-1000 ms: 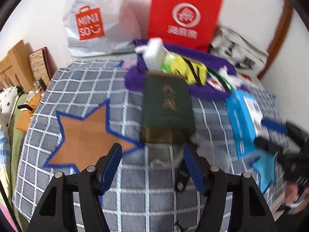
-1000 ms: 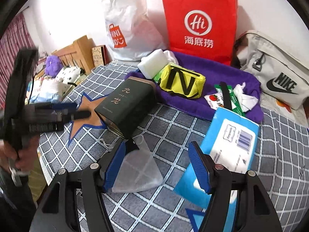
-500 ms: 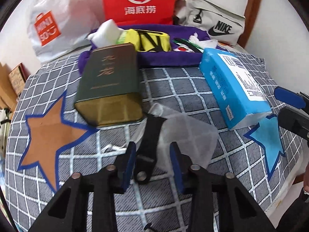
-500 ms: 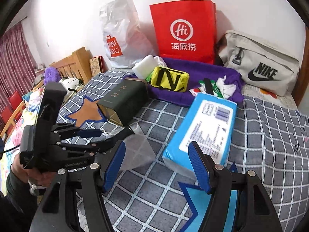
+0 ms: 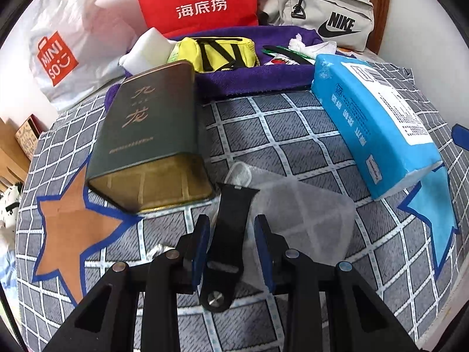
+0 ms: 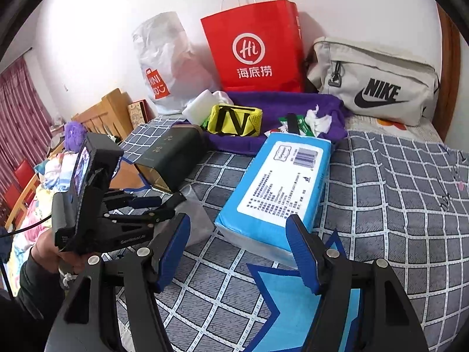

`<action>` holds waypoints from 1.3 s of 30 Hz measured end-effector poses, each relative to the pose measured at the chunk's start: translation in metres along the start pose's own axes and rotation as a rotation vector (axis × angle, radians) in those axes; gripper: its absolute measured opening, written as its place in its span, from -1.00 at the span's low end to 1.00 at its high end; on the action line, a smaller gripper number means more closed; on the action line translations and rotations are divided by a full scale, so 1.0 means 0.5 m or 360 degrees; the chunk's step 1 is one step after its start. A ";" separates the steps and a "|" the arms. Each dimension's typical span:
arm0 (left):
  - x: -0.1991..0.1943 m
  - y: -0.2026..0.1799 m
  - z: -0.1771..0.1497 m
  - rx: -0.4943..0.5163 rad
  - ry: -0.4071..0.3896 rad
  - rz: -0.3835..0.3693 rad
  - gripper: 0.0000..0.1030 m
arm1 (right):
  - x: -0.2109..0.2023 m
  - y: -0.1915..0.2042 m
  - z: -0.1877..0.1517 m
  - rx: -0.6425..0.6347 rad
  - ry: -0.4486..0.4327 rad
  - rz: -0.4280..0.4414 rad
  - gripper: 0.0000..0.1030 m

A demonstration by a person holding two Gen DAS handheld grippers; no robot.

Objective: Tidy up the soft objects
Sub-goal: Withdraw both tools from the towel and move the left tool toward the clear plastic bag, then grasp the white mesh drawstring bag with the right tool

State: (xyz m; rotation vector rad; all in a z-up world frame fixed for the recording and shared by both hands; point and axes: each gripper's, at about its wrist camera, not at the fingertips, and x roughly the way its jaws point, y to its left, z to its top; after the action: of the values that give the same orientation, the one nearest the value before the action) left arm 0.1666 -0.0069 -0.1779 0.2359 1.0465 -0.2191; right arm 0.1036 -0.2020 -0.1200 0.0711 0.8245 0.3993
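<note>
Left gripper: jaws narrowed around black strap; gap visible on both sides, so I cannot confirm clamp. Strap lies between pads, its far end on translucent pouch just ahead-right.

Right gripper: spread wide, grasping nothing; blue tissue pack just ahead.

Risks, my judgement:
- Jaws pinch pouch film with strap; both lift together.
- Limp strap slips or droops on lift.
- Green tin, ahead-left, gets nudged.

Unclear: pad contact; strap's near end behind jaws.
</note>
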 end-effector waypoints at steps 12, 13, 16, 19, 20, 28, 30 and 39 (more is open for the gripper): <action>-0.002 0.006 -0.010 -0.0002 0.0004 -0.0131 -0.55 | 0.004 0.023 -0.004 -0.0052 0.0015 0.0025 0.30; -0.001 0.006 -0.010 -0.0006 -0.0007 -0.0133 -0.55 | 0.006 0.025 -0.004 -0.0054 0.0019 0.0029 0.30; 0.000 -0.006 -0.015 0.0055 -0.0031 -0.0113 -0.61 | 0.011 0.038 -0.007 -0.0070 0.0036 0.0056 0.30; -0.005 0.001 -0.016 0.0016 -0.0023 -0.0150 -0.61 | 0.021 0.058 -0.009 -0.0101 0.0063 0.0088 0.30; -0.012 0.010 -0.017 -0.0024 -0.0024 -0.0187 -0.61 | 0.024 0.066 -0.010 -0.0111 0.0071 0.0098 0.30; -0.073 0.087 -0.074 -0.0164 -0.0042 -0.0059 -0.61 | 0.093 0.159 -0.013 -0.0311 0.0180 0.0115 0.30; -0.080 0.109 -0.085 -0.0201 -0.0051 -0.0043 -0.61 | 0.120 0.182 -0.016 -0.0376 0.0225 0.0129 0.36; -0.080 0.194 -0.110 -0.0383 -0.0075 -0.0006 -0.61 | 0.241 0.228 -0.018 -0.0451 0.0367 0.0030 0.55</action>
State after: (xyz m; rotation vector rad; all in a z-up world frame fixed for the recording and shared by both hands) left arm 0.1302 0.1046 -0.1609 0.0112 1.0164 -0.1003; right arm 0.1340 -0.0526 -0.1860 -0.2344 0.9866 0.5455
